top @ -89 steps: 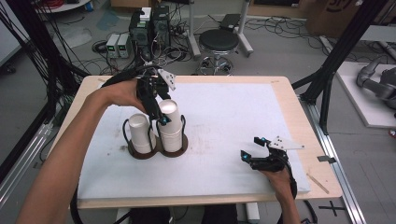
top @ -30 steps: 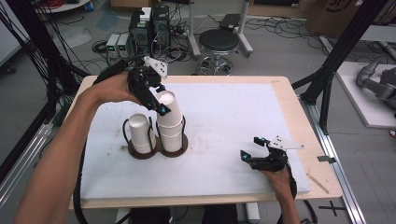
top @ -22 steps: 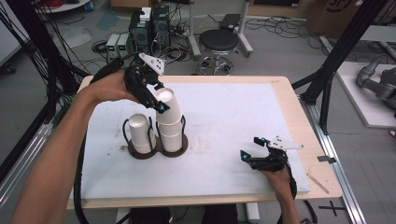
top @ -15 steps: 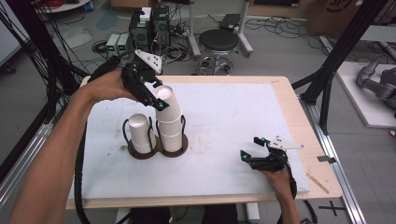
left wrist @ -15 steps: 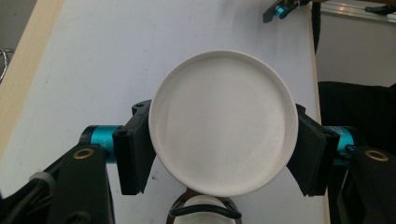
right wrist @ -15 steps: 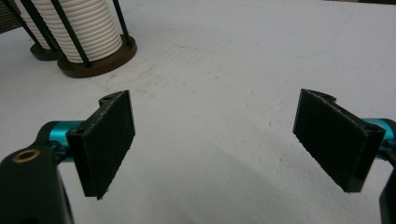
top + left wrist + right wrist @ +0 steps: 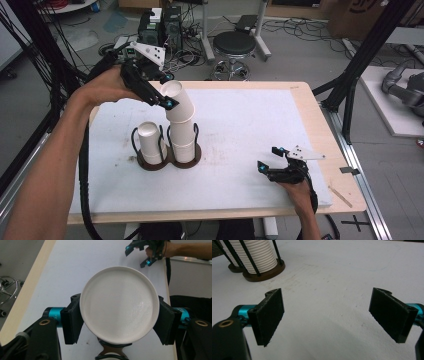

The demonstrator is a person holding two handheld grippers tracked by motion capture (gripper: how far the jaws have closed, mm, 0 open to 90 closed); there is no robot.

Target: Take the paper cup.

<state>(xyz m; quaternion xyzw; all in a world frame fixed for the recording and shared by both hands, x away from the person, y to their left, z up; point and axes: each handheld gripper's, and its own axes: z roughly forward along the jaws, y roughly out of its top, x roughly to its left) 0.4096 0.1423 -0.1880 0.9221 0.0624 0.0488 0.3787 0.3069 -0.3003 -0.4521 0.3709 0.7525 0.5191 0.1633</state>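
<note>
Two cup stacks [image 7: 150, 142], perhaps one lifted cup [image 7: 179, 102].

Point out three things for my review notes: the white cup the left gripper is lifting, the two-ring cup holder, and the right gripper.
white cup [image 7: 178, 104]: high view, on its side wall.
cup holder [image 7: 151, 164]: high view, on its brown base.
right gripper [image 7: 270, 157]: high view, midway between its open fingertips.

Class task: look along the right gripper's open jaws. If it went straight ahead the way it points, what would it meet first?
Probably the cup holder with its stack of white cups, left of centre; before it lies bare white tabletop.
</note>
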